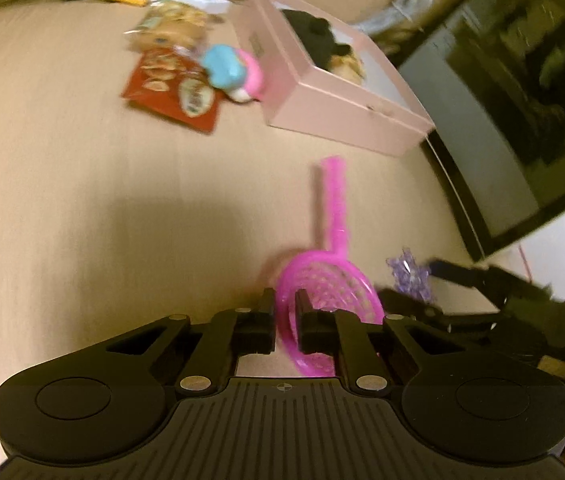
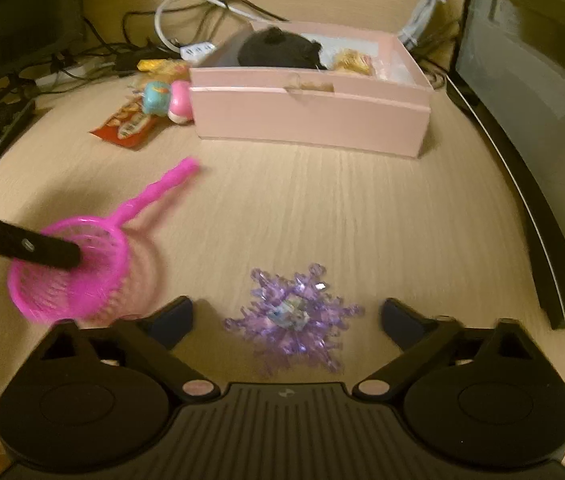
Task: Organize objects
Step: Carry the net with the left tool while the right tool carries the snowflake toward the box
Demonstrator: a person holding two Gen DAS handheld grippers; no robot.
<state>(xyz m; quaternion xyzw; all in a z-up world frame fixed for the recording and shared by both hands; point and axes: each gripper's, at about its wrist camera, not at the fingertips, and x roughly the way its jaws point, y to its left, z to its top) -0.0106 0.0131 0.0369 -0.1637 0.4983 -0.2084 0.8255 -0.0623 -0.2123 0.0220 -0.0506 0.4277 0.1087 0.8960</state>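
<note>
Your left gripper point(image 1: 285, 312) has its jaws pinched on the rim of the pink strainer point(image 1: 324, 292), low in the frame. Your right gripper point(image 2: 286, 316) has its jaws spread around the purple snowflake point(image 2: 294, 316), ready to take it. The pink box point(image 2: 310, 112) waits on the tabletop point(image 2: 322, 208), upper centre.

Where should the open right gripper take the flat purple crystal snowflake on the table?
Probably across the thick centre hub of the purple translucent plastic snowflake, coming straight down from above. It lies flat on the wooden table, its thin spiky arms offer poor pad contact, and it already sits between the open fingers of the right gripper. The left gripper, shut on the pink strainer's rim, is clear.
</note>
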